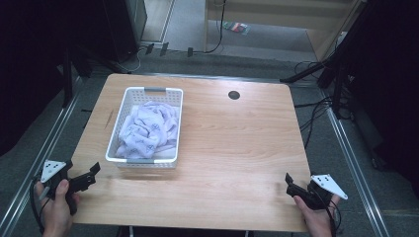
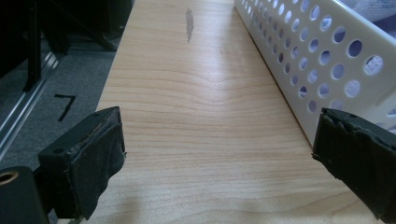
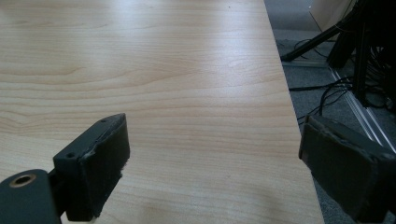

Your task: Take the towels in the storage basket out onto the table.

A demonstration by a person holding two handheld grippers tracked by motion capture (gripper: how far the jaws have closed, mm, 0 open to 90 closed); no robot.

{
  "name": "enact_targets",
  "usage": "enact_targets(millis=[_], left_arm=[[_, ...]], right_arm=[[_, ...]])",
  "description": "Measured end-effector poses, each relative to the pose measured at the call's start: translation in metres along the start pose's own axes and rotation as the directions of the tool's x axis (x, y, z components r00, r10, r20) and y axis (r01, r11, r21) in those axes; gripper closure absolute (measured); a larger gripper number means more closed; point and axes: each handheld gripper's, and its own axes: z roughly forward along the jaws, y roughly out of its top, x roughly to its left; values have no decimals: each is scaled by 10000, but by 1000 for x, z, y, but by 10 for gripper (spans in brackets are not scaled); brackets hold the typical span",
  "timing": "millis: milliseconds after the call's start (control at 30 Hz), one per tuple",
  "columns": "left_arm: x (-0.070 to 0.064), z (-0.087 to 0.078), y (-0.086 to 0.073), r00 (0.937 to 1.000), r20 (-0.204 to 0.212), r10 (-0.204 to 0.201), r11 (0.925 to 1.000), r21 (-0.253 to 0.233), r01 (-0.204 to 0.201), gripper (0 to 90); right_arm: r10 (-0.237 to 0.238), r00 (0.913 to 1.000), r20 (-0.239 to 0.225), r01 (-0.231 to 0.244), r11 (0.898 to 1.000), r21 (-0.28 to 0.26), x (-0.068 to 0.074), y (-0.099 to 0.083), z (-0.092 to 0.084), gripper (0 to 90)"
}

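the room is dim, with grey floor, cables and dark stands all around. in the middle is a light wood table [image 1: 237,148], smooth, with soft wavy grain and a small dark round hole [image 1: 234,95] near the far edge.

on the left part of the table sits a white basket [image 1: 129,96]. it is plastic, shaped like a box, with lots of round holes in its walls and grey handles at the two short ends. inside it lies a cloth [image 1: 148,129], pale with little printed marks, all bunched up and soft looking. it fills most of the basket.

i hold my left tongs [image 1: 94,170] at the near left corner of the table, just beside the basket's near end. its jaws stand wide apart with nothing between them. from the left gripper view i see the holey basket wall [image 2: 322,56] running along right beside one jaw.

my right tongs [image 1: 288,178] is at the near right corner, well apart from the basket. its jaws are wide too, with only bare wood between them. the pads [image 3: 100,172] look like worn black foam.

i think the work has not begun yet. the step in hand is to reach for the cloth. next i should lift the left tongs over the basket rim, go down onto a high fold, and pinch it gently. the cloth is floppy, so it may slip.
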Motion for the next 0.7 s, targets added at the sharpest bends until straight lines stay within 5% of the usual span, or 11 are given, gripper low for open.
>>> enact_targets(millis=[167,233,367,400,567,700], left_arm=[[0,1,1,9981,-621,64,9999,-134,-72,146],[0,-1,1,9993,-268,279,9984,-482,-292,145],[-2,-2,1,9988,-3,482,9986,-200,-482,53],[-6,-6,3,9966,501,655,9979,-29,-655,7],[-14,-15,16,9942,797,721,9972,-264,-702,0],[-33,-21,31,9833,1526,992,9950,-82,-991,0]], right_arm=[[-12,10000,-8,12,10000,0,0,0,0,88],[-17,10000,12,17,10000,-10,0,0,0,88],[-1,10000,-9,1,10000,-1,0,0,0,88],[-2,10000,-20,2,10000,6,0,0,0,88],[70,10000,-40,-69,9998,162,0,1,1,88],[35,10000,7,-36,9999,165,0,1,2,92]])
